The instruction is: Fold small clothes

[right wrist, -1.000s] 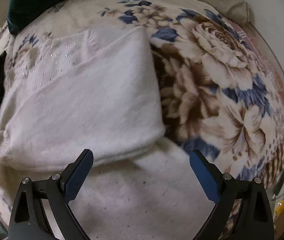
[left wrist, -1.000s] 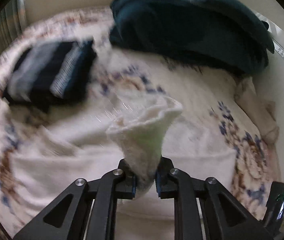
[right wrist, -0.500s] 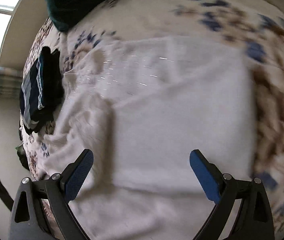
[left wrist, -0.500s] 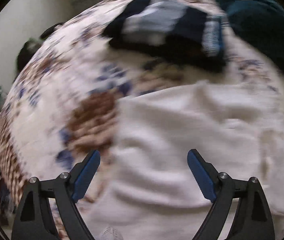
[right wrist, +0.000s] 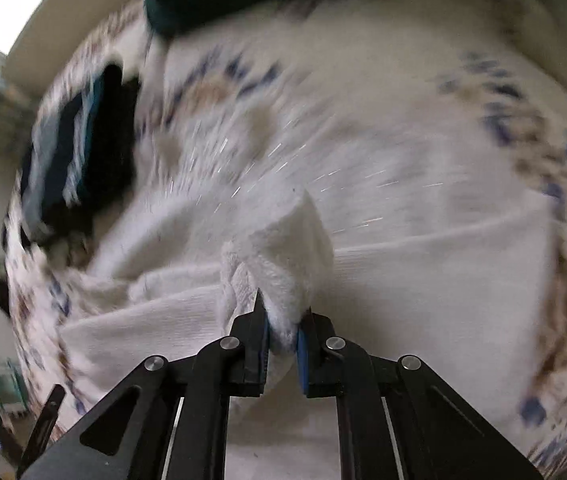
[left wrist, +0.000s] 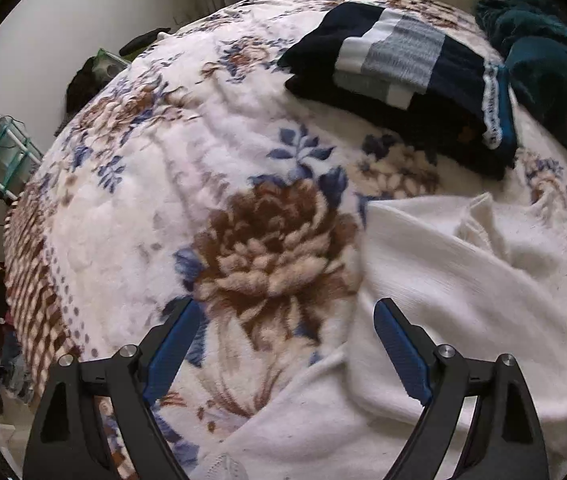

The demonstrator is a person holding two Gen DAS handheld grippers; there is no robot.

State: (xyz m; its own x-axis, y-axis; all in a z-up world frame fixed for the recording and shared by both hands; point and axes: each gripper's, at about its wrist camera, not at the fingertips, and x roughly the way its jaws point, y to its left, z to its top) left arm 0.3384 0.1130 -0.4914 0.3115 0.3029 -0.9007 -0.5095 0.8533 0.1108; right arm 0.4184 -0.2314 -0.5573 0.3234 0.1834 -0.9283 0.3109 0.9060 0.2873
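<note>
Right gripper pinching a bunch of the white garment while the left gripper is hovering spread wide over the blanket.

The right gripper (right wrist: 283,330) is clamping a raised tuft of the white garment (right wrist: 383,280) between its blue pads, the jaws nearly closed with cloth filling the gap; that view is blurring badly, so finer folds cannot be told. The left gripper (left wrist: 283,344) is hanging with its jaws wide apart and nothing between them, above the floral blanket (left wrist: 275,240), with its right finger just over the garment's left edge. The white garment (left wrist: 463,288) is lying on the near right part of the blanket, partly folded over itself. A folded navy striped garment (left wrist: 395,68) is sitting at the far side, and a dark teal cloth (left wrist: 543,60) is bunching just right of it.
</note>
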